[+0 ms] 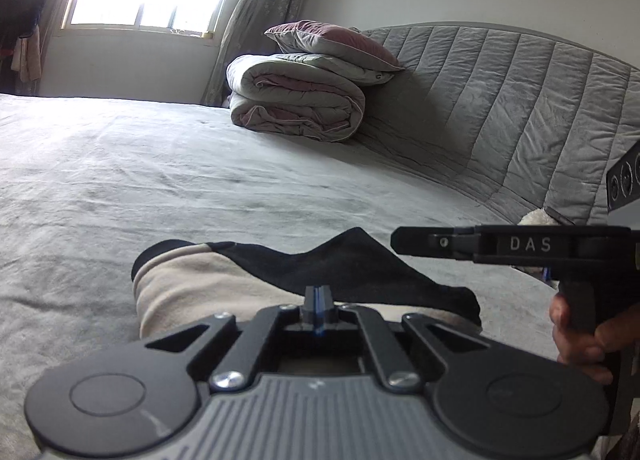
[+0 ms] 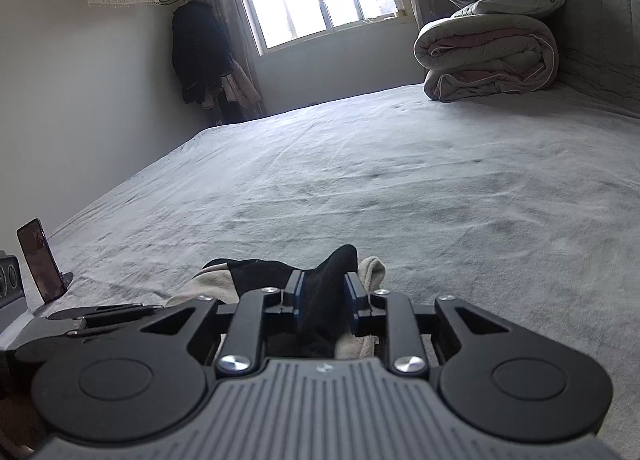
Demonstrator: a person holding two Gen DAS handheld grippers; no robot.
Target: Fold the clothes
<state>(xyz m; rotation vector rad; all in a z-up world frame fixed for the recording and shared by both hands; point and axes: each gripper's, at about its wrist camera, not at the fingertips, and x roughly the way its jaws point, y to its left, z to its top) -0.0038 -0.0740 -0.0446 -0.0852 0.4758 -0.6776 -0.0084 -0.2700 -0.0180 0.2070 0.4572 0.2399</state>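
Clothes here come down to one garment (image 1: 248, 284), beige with black parts, lying on the grey bed (image 1: 200, 180) right in front of both tools.

From the left wrist view, the left tool (image 1: 316, 302) has its fingers drawn together into a narrow pair at the garment's near edge. Whether any cloth is pinched between them cannot be told, since the tips sit against black fabric. A black flap of the garment rises into a peak beyond the tips, and the beige part spreads to the left with a dark cuff at its far end. The right tool (image 1: 404, 242) reaches in from the right just beside that peak, with a hand (image 1: 580, 340) on its grip.

From the right wrist view, the right tool (image 2: 324, 292) is closed on the garment (image 2: 328, 280): a ridge of black cloth stands pinched between its blue-lined fingers, with beige fabric bunched on either side. The left tool's body (image 2: 100, 316) lies low at the left. A phone (image 2: 40, 260) stands propped at the bed's edge, and folded quilts (image 2: 488, 56) sit well apart near the headboard.

To do the fold well, the pinch should probably stay firm. Both tools would best move at the same height so the cloth stays taut, and the layer should land flat with its edges aligned rather than bunched.
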